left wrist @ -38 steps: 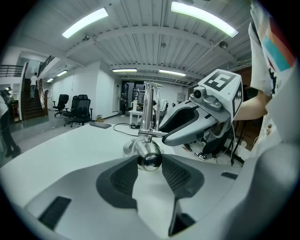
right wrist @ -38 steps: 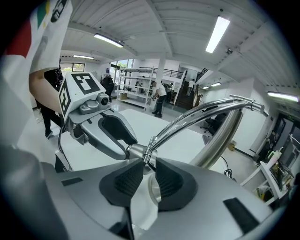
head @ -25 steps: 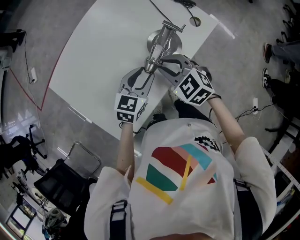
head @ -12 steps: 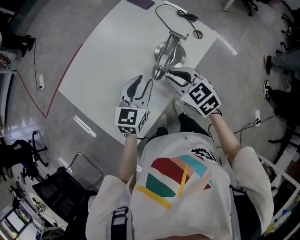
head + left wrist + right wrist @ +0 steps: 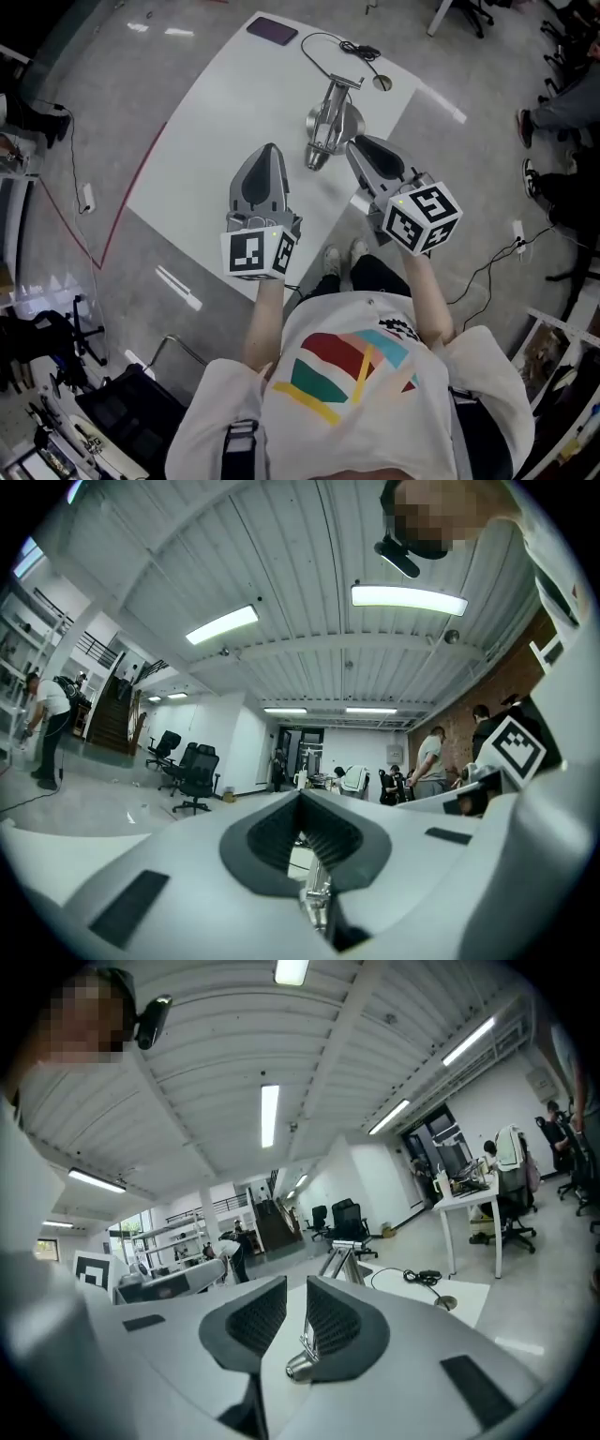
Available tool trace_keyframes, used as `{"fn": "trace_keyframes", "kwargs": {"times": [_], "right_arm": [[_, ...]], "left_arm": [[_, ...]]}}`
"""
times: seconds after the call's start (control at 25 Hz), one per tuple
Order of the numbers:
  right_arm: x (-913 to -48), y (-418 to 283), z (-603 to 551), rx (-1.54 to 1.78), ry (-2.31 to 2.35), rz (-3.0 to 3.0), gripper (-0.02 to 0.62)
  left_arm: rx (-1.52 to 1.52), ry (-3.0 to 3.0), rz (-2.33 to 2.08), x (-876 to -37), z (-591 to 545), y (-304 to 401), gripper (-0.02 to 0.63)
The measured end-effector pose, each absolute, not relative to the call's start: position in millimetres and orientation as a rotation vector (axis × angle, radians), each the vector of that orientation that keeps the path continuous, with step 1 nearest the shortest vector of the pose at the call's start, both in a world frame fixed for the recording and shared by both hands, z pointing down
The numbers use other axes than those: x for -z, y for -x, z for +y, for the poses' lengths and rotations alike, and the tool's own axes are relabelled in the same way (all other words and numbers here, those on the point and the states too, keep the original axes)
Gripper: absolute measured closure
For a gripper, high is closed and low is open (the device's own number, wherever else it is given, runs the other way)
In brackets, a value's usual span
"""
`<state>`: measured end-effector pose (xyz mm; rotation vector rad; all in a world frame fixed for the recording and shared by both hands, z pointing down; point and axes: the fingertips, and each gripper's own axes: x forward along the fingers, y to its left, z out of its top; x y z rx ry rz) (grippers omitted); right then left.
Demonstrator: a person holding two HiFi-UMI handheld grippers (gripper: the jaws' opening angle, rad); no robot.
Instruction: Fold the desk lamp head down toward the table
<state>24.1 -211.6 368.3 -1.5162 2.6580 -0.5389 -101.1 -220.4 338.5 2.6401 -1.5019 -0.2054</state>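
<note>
Open-plan office w/ grey floor; white bench [image 5: 216, 122] set at an angle in the head view.

Head view only:
- Desk lamp [image 5: 328, 120] on the bench's far-right part, arm & head folded low over its round base, near end pointing toward the person.
- Black cable [image 5: 328, 42] looped behind the lamp, small round disc [image 5: 381, 82] by the corner, dark flat item [image 5: 272, 28] at the far edge.
- Lamp's near end sits between the tips of left gripper [image 5: 269, 150] & right gripper [image 5: 356, 142], closer to the right one, touching neither.

Gripper views only:
- Both show ribbed ceiling w/ strip lights, office chairs [image 5: 192, 771] & people at desks in the bkgd.
- Left gripper view adds a brick wall [image 5: 506, 682] at right.
- Right gripper view picks up the cable & disc again on the bench.

Jaws:
- Left gripper [image 5: 300, 794]: jaws pressed together, nothing between. Lamp [image 5: 316, 892] only as a metal sliver low down, below where the jaws meet.
- Right gripper [image 5: 296, 1283]: jaws a narrow slit apart, holding nothing. Lamp's rounded metal end [image 5: 298, 1365] peeks low in that slit, its frame rising past the right jaw's tip; it lies beyond & below the jaws, not gripped.
</note>
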Motion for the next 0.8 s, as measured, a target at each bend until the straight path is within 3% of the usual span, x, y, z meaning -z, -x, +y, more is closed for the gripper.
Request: {"fn": "trace_keyframes", "kwargs": {"times": [0.28,0.8], "right_arm": [[-331,-35,-190,0.216,1.579,2.734,0.528],[-333,-27,-168,0.133,1.572,2.797,0.54]], "left_arm": [[0.171,-2.672,-1.472,-326,-210,71,0.563],[0.144,-2.757,-1.374,-313,-181,31,0.563]]}}
